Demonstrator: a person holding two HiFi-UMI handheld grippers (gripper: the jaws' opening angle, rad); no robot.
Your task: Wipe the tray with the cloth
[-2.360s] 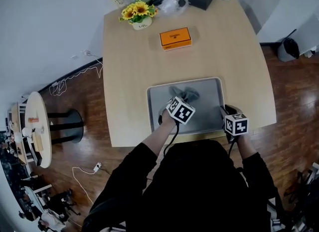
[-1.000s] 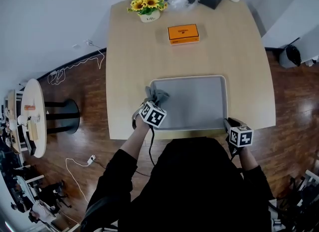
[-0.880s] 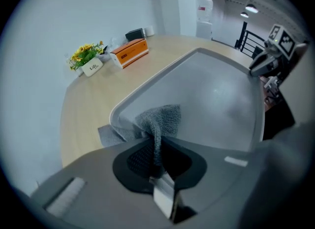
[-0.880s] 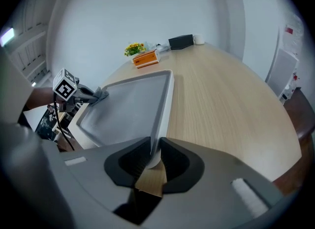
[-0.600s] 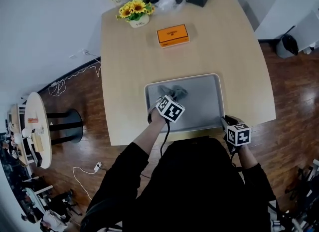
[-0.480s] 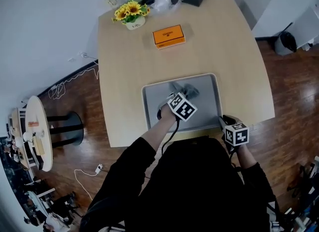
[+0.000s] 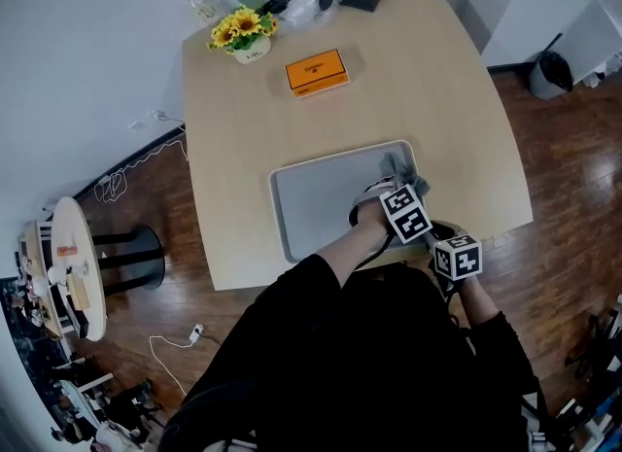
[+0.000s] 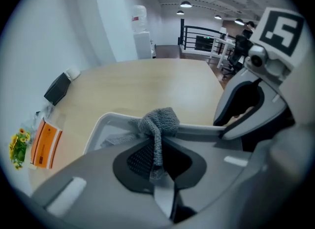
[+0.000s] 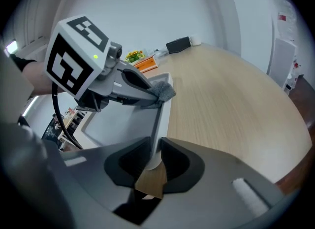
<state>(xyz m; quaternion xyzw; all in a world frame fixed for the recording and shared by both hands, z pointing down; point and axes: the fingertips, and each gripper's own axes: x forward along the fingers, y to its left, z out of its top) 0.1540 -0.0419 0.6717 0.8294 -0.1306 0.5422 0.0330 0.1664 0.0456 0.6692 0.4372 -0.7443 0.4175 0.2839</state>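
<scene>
The tray (image 7: 311, 202) lies on the counter (image 7: 428, 81) with its near right corner rim pinched between the jaws of the right gripper (image 9: 156, 150), which stand partly apart with only the thin rim filling the gap. The left gripper (image 8: 156, 150) has its jaws closed tight on a narrow strip of the cloth (image 8: 160, 122). The rest of the cloth bunches just ahead of its tips, up against the tray's rim at the far right corner, a short way ahead of the right gripper. From here the likeliest trouble is the cloth riding up over that rim and onto the counter instead of wiping the tray's floor, since the bundle already sits at the edge. The strip in the jaws is thin, so a hard drag could also pull it free. The two grippers are close together, and a sweep towards the right gripper could knock them into each other and jolt the tray loose from its narrow hold. Whether the cloth actually presses on the tray's floor cannot be told: the left gripper's own body covers that spot in its view. In the head view the marker cubes (image 7: 405, 212) hide both sets of tips. The counter's near edge is hidden under the person's body, and any dirt on the tray is too faint to make out.
</scene>
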